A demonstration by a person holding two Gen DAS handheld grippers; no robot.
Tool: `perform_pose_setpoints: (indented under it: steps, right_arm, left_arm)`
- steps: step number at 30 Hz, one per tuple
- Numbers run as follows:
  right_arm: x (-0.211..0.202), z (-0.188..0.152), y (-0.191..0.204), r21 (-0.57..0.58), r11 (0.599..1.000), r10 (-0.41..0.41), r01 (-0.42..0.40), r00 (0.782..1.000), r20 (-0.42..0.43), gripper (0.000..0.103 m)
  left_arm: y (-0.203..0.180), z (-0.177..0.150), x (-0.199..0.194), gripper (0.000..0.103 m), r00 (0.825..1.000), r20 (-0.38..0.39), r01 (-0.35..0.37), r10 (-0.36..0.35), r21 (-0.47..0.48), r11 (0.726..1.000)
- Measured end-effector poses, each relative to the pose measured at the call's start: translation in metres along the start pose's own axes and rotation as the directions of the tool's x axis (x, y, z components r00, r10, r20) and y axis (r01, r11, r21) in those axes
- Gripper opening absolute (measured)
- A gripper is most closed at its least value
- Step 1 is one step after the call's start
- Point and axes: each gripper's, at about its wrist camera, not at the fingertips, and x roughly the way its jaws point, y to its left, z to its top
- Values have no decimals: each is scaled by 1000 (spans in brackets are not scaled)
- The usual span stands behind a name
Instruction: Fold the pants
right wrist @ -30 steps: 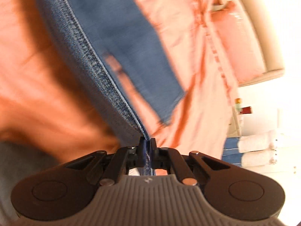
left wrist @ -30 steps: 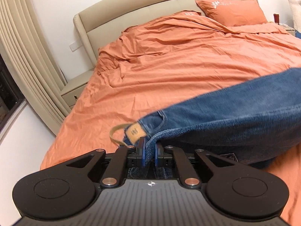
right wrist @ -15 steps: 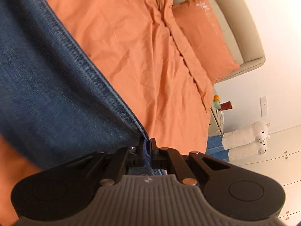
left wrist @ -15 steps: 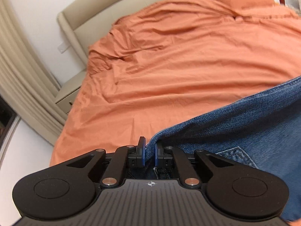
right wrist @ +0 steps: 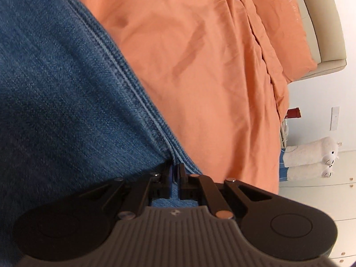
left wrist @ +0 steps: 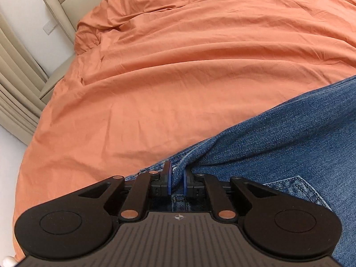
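Observation:
Blue denim pants point(left wrist: 289, 138) lie on the orange bed cover point(left wrist: 178, 66), filling the lower right of the left wrist view, with a back pocket seam showing. My left gripper point(left wrist: 176, 173) is shut on a fold of the denim at its near edge. In the right wrist view the pants point(right wrist: 55, 89) fill the left side, their stitched seam running diagonally down to my right gripper point(right wrist: 175, 173), which is shut on that seam edge, low over the orange bed cover point(right wrist: 211, 66).
A beige headboard point(left wrist: 60, 2) and curtain point(left wrist: 15, 84) stand at the left of the bed. An orange pillow point(right wrist: 284, 22), a nightstand with a red item point(right wrist: 293, 113), white plush toys point(right wrist: 311, 155) and white cabinets lie to the right.
Both grippers have come down toward the bed with the pants. The denim that hung lifted now lies spread on the cover, and the waistband label is out of the left view.

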Motion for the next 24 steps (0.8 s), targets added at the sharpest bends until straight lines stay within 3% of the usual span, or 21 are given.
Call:
perform_pose_setpoints:
  steps: [6, 12, 15, 18, 19, 20, 22, 24]
  right_arm:
    - [-20, -11, -21, 65, 998, -31, 26, 997, 78, 0]
    - [-26, -6, -30, 129, 989, -81, 66, 991, 111, 0]
    - [-10, 4, -24, 132, 991, -23, 17, 999, 45, 0]
    - [-7, 4, -10, 107, 994, -34, 33, 999, 6, 4]
    - [-7, 4, -8, 110, 993, -43, 42, 999, 9, 16]
    - [-8, 3, -8, 119, 991, -60, 59, 998, 3, 24]
    - [-14, 0, -11, 150, 984, -94, 94, 996, -4, 50]
    - [-25, -4, -18, 200, 975, -99, 97, 995, 4, 56]
  left_arm:
    - [15, 2, -49, 10, 989, 141, -17, 31, -99, 995]
    - [13, 15, -41, 10, 993, 110, -31, 42, -102, 994]
    - [10, 14, -27, 13, 995, 95, -18, 25, -71, 997]
    - [16, 9, -24, 44, 995, 103, -9, 17, -77, 997]
    - [19, 8, -27, 72, 994, 112, 15, -5, -88, 996]
    - [23, 8, -31, 88, 992, 122, 36, -24, -95, 995]
    - [29, 8, -40, 87, 990, 137, 40, -26, -99, 994]
    - [36, 7, -51, 87, 989, 141, 56, -40, -107, 993]
